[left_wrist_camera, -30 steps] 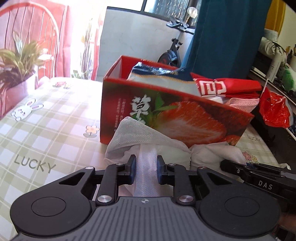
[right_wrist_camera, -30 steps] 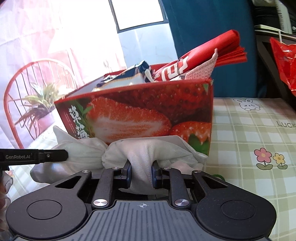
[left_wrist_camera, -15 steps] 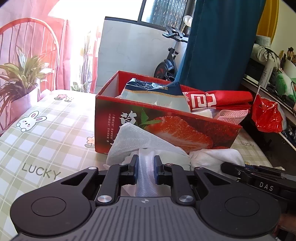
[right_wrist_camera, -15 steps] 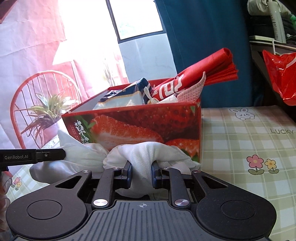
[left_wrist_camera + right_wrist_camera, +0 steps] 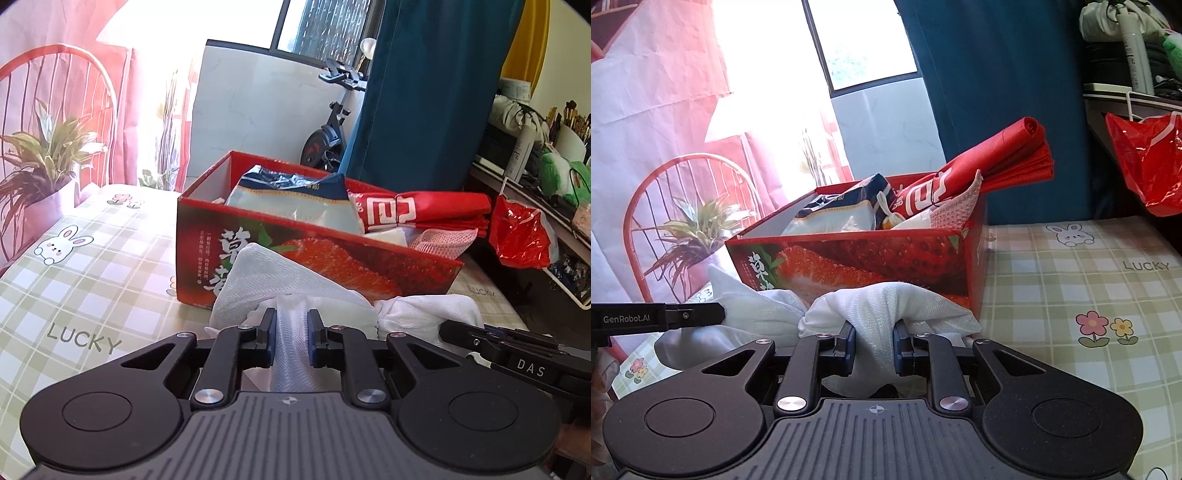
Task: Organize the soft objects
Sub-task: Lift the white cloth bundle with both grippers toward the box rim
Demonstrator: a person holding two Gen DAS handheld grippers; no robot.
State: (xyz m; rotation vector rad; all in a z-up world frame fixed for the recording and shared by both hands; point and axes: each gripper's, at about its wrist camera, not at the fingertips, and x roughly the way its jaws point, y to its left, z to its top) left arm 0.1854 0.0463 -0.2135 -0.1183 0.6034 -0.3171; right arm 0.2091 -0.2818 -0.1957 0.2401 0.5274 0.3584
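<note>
A white cloth (image 5: 295,288) (image 5: 897,306) is bunched in front of a red strawberry-print box (image 5: 369,269) (image 5: 871,262). My left gripper (image 5: 291,332) is shut on the cloth's left part, and my right gripper (image 5: 874,341) is shut on its right part, so the cloth hangs between both above the table. The box holds a blue-and-white bag (image 5: 295,199), a folded red cloth (image 5: 417,210) and a pink mesh piece (image 5: 439,240). In the left wrist view the right gripper's finger (image 5: 517,358) shows at the right edge.
The checked green tablecloth (image 5: 74,280) (image 5: 1071,295) covers the table. A potted plant (image 5: 40,162) and a red chair (image 5: 665,206) stand at the far left. A red plastic bag (image 5: 521,236) hangs at the right by cluttered shelves. A blue curtain (image 5: 424,92) hangs behind the box.
Both grippers have risen with the white cloth, so more of the box's top and its contents shows. The left jaws have narrowed a little on the cloth.
</note>
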